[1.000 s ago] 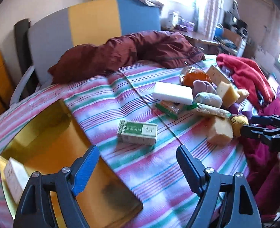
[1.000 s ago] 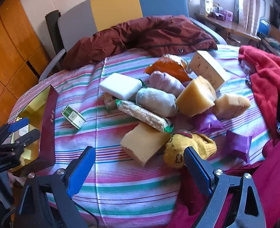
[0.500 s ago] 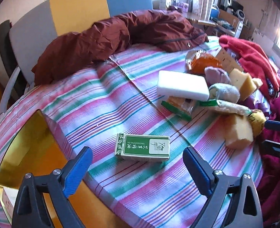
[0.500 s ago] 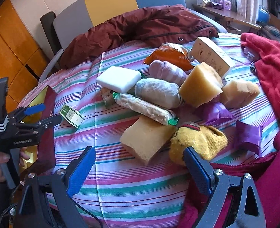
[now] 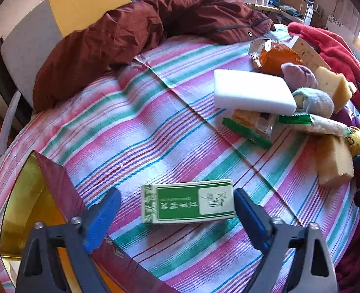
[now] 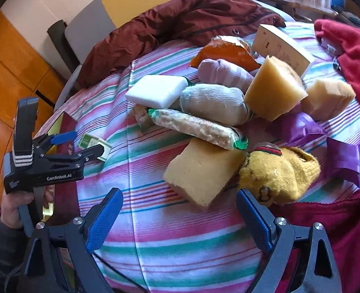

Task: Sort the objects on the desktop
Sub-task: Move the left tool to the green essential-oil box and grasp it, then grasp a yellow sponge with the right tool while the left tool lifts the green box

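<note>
On the striped table, left wrist view:
Left gripper point(image 5: 175, 210): spread wide, nothing pinched.
Green box point(image 5: 188, 201): flat on the cloth near the table's left edge, between the two blue pads; right pad point(image 5: 249, 216) just beside its end, left pad point(image 5: 102, 219) apart from it.
Long axis: runs pad to pad, so closing would pinch it end to end, by my judgement.
Tray point(image 5: 26, 195): gold-lined, dark red rim, at the left edge just beside the box.
White block point(image 5: 252, 92): toward the far right, well apart.

Right wrist view:
Right gripper point(image 6: 180, 216): spread wide, nothing pinched, at the near edge.
Sponge point(image 6: 202, 171): just ahead of the right gripper.
Yellow sock point(image 6: 280, 171): beside the sponge.
Green box point(image 6: 94, 144): at the left edge, partly hidden by the left gripper point(image 6: 89, 146).
Nearer hand: left, clearly; right is well apart from the box.
</note>
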